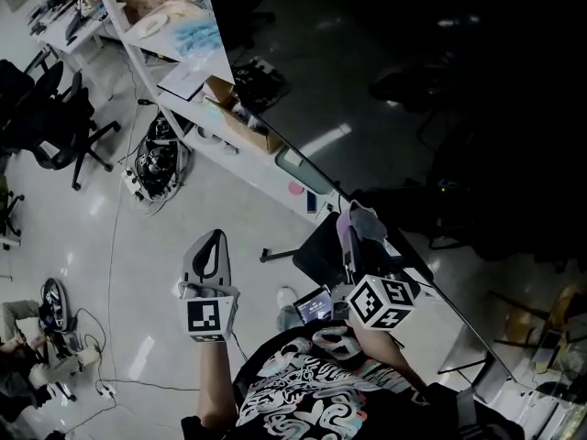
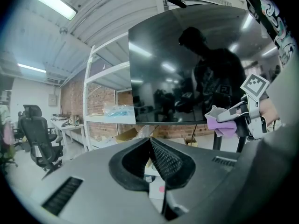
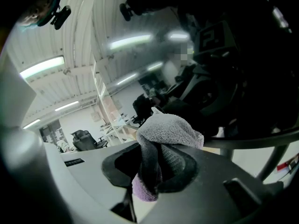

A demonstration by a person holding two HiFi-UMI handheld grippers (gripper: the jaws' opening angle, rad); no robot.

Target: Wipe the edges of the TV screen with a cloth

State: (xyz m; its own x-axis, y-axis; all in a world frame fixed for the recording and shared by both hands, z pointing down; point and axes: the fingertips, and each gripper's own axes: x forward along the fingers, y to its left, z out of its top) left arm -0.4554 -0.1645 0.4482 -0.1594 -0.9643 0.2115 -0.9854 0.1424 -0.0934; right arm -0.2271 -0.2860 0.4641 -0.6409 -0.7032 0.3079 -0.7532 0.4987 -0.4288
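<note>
The TV screen (image 1: 413, 90) is a large dark panel whose lower edge runs diagonally from upper left to lower right in the head view. My right gripper (image 1: 351, 229) is shut on a lilac cloth (image 1: 363, 218) and holds it at that lower edge. In the right gripper view the cloth (image 3: 170, 130) bulges out over the right gripper's (image 3: 156, 148) jaws, with the dark screen (image 3: 247, 55) close behind. My left gripper (image 1: 215, 238) hangs left of the TV, apart from it, jaws shut with nothing between them. From the left gripper (image 2: 150, 142) view, the screen (image 2: 187, 64) and the cloth (image 2: 218, 123) show ahead.
A white shelf rack (image 1: 138, 35) with a cardboard box (image 1: 240, 122) stands along the TV's left end. Black office chairs (image 1: 50, 122) and a tangle of cables (image 1: 158, 165) sit on the pale floor. The TV stand's black base (image 1: 316, 246) lies under the screen.
</note>
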